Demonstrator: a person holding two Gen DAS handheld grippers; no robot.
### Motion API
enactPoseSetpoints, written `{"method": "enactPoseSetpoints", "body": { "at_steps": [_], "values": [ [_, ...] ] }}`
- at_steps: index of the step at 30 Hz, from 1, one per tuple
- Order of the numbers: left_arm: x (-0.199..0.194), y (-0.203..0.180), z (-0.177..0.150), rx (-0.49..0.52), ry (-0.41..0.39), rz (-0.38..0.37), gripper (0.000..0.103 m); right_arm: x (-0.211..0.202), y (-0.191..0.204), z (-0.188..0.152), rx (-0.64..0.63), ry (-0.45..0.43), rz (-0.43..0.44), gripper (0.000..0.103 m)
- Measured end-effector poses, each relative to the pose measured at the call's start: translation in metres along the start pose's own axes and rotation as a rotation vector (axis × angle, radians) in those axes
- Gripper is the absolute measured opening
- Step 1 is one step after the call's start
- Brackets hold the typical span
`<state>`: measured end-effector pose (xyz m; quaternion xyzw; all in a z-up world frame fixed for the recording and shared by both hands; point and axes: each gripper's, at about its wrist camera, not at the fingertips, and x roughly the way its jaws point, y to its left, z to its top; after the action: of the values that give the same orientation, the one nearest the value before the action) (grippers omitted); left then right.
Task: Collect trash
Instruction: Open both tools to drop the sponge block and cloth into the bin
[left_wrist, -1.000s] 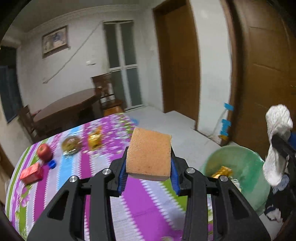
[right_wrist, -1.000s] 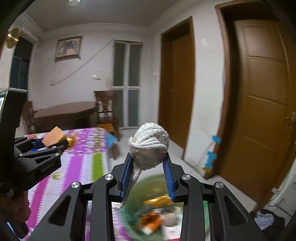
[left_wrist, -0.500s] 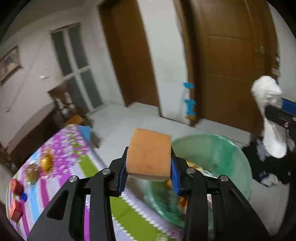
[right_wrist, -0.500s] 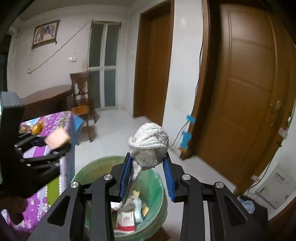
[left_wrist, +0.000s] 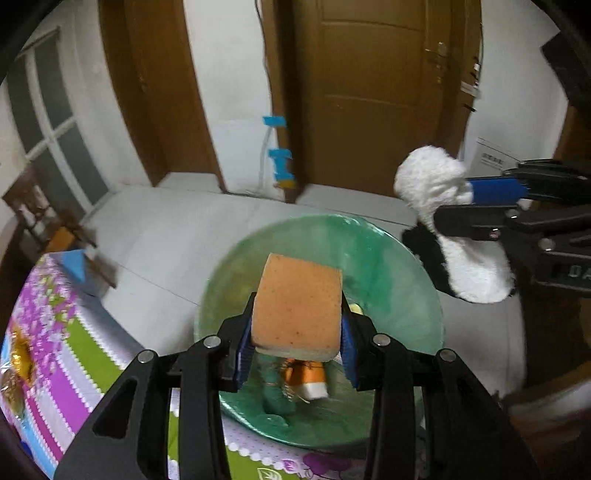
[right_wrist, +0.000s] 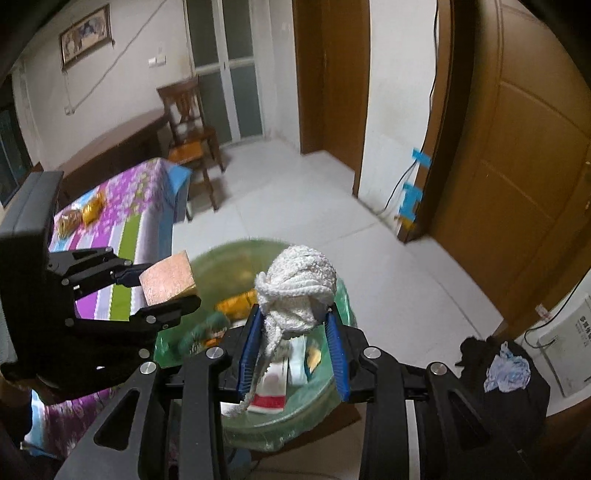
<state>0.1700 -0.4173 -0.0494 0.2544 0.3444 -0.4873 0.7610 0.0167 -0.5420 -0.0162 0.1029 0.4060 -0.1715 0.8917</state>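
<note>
Item: orange rectangular sponge block, pale underside, clenched between the blue pads of the left tool; position: in the air above the open mouth of the bin. Also seen from the right wrist view, held in the left tool.

Item: white knotted terry-cloth rag, a loose tail hanging down, grasped between the blue pads of the right tool; position: over the bin, to the right of the sponge. In the left wrist view the rag hangs beside the bin's far right rim.

Item: round green translucent plastic trash bin, standing on the floor against the edge of the surface. Contents: orange and gold wrappers, a red-and-white carton, other scraps too blurred to tell.

Item: surface under a purple, green and white striped floral cloth, left of the bin; carries gold-foil wrapped pieces near its far end.

Surroundings: white tiled floor; brown wooden doors; wooden chair; black bag with crumpled pale paper on the floor at right.
</note>
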Motion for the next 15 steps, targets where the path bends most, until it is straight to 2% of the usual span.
{"method": "enactPoseSetpoints", "body": {
  "at_steps": [4, 8, 9, 10, 11, 13, 15],
  "values": [
    [0.009, 0.005, 0.000, -0.015, 0.032, -0.043, 0.037, 0.015, 0.018, 0.001, -0.003, 0.061, 0.025, 0.034],
    [0.014, 0.002, 0.001, 0.005, 0.045, -0.045, 0.038, 0.032, 0.028, 0.008, -0.021, 0.095, 0.022, 0.034],
    [0.015, 0.001, 0.001, 0.009, 0.050, -0.057, 0.039, 0.037, 0.031, 0.010, -0.029, 0.101, 0.031, 0.038],
    [0.017, 0.002, 0.001, 0.009, 0.059, -0.047, 0.049, 0.041, 0.034, 0.012, -0.039, 0.106, 0.046, 0.042],
    [0.017, 0.003, 0.001, 0.002, 0.060, -0.022, 0.063, 0.046, 0.038, 0.014, -0.055, 0.111, 0.058, 0.056],
    [0.017, 0.008, -0.001, -0.011, 0.056, 0.001, 0.067, 0.050, 0.039, 0.014, -0.077, 0.095, 0.008, 0.068],
    [0.016, 0.012, -0.003, -0.018, 0.057, 0.014, 0.067, 0.055, 0.042, 0.013, -0.081, 0.099, 0.005, 0.068]
  ]
}}
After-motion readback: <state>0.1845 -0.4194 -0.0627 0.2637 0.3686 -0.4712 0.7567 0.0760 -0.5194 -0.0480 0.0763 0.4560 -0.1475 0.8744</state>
